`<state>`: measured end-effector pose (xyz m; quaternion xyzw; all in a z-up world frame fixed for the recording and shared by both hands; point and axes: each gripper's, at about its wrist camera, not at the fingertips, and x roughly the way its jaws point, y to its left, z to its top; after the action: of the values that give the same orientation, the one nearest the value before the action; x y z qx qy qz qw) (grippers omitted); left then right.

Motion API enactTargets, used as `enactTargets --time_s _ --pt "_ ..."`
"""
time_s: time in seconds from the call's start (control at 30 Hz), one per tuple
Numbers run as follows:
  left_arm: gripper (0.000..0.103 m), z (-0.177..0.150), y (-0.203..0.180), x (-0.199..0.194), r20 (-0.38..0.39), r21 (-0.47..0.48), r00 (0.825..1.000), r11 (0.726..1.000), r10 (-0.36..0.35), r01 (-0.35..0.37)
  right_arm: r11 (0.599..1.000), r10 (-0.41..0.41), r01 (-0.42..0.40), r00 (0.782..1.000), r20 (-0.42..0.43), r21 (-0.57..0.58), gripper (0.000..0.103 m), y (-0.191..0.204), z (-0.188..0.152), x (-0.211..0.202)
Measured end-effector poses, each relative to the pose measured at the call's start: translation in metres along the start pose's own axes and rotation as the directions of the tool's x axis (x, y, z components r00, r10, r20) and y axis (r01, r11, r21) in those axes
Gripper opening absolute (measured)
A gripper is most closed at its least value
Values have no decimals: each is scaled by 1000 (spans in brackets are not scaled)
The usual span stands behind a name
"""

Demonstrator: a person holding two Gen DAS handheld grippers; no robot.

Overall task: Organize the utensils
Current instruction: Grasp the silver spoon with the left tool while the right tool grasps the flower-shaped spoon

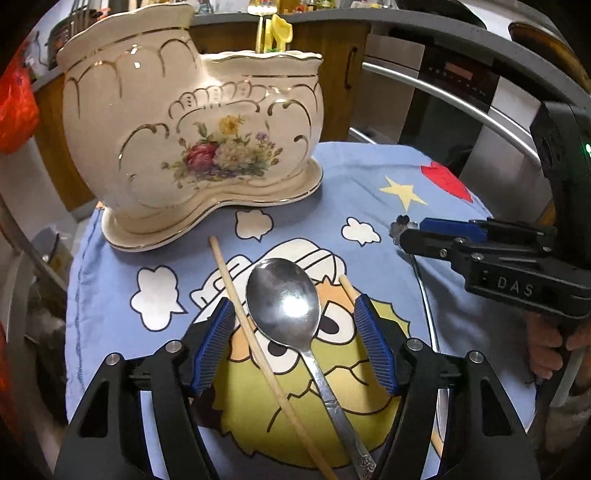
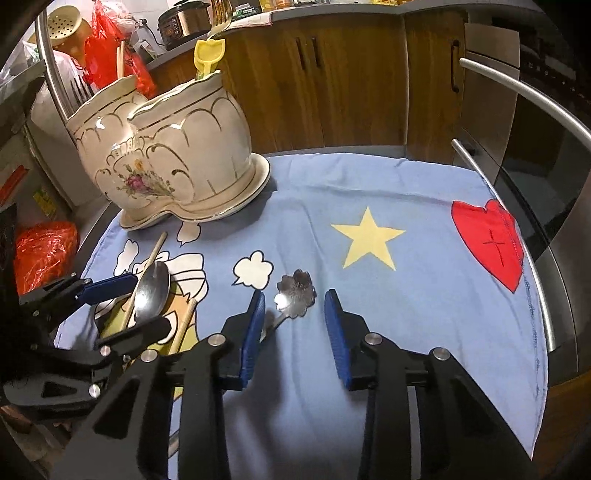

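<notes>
A cream ceramic utensil holder (image 1: 192,147) with floral print stands at the back left of the blue cartoon cloth (image 1: 332,184); it also shows in the right wrist view (image 2: 177,162), holding a yellow utensil (image 2: 208,55) and a gold fork (image 2: 221,16). My left gripper (image 1: 295,334) is open, its pads either side of a large metal spoon (image 1: 284,302) lying on the cloth with two wooden chopsticks (image 1: 236,299). My right gripper (image 2: 294,325) is open around the handle of a small flower-shaped spoon (image 2: 297,293). In the left wrist view the right gripper (image 1: 406,230) sits at the right.
Wooden cabinets (image 2: 332,74) and a steel oven with bar handles (image 2: 524,110) stand behind the table. Red plastic bags (image 2: 44,254) lie at the left. A curved metal rail (image 2: 543,277) borders the cloth's right edge.
</notes>
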<state>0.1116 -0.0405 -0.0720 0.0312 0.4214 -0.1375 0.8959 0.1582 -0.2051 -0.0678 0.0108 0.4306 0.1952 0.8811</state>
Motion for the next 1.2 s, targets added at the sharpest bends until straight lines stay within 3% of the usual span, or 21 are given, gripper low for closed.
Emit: enactTargets --time_s 0.13,0.3,0.5,0.8,1.2 --pt "66 1 -5 3 -15 25 999 999 36 -36 1000 12 -12 1000 -5 13 33 -2 3 4" --pt "43 1 -1 3 -14 13 996 996 84 -84 1000 7 -7 1000 -7 21 15 -5 5 6" --pt "42 2 7 1 -5 -24 999 999 43 -44 999 19 -20 1000 17 51 4 -13 6 0" --pt "42 -1 12 -24 76 -45 997 999 15 -12 999 13 -17 994 106 40 2 -11 7 -28" --pt "42 7 16 -82 211 -47 978 999 7 3 1000 6 -1 967 255 -19 2 4 15 -75"
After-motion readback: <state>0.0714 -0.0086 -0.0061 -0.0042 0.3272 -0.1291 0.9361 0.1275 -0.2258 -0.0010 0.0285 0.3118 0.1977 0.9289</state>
